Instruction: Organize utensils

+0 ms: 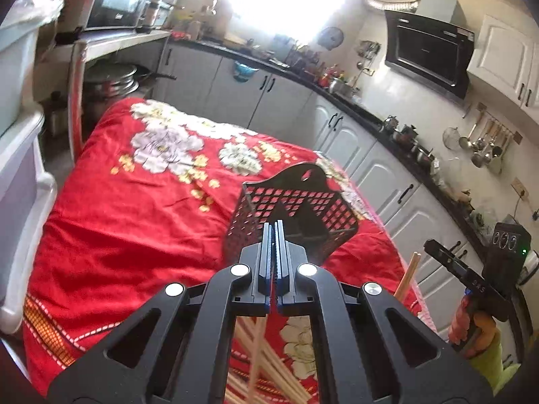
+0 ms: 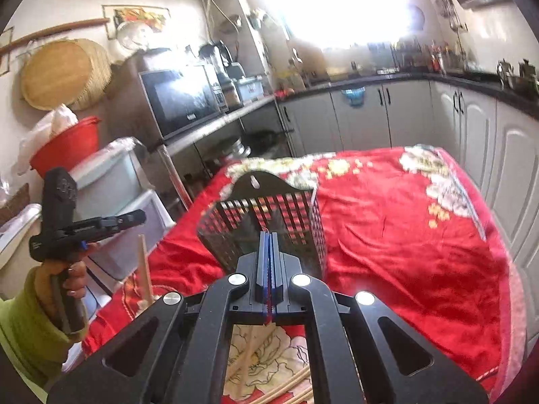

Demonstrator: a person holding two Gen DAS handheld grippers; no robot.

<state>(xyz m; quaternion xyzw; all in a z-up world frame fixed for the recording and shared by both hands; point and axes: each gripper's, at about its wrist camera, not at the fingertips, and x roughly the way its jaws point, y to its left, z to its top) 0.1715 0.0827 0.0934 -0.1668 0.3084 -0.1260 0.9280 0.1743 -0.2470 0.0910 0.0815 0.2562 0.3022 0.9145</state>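
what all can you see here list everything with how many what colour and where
basket: one, black, perforated, standing on the tablecloth ahead of both grippers
chopsticks: a loose bunch, count unclear, pale wood, lying on the cloth under the grippers
tablecloth: one, red with white flowers, covering the table
microwave: one, dark, on the shelf beyond the table
bucket: one, red, on the storage boxes beside the shelf
cabinets: a row, grey-white, under the dark counter
range hood: one, black, on the wall
left gripper: black, shut, a chopstick seems held
right gripper: black, shut, a chopstick seems held
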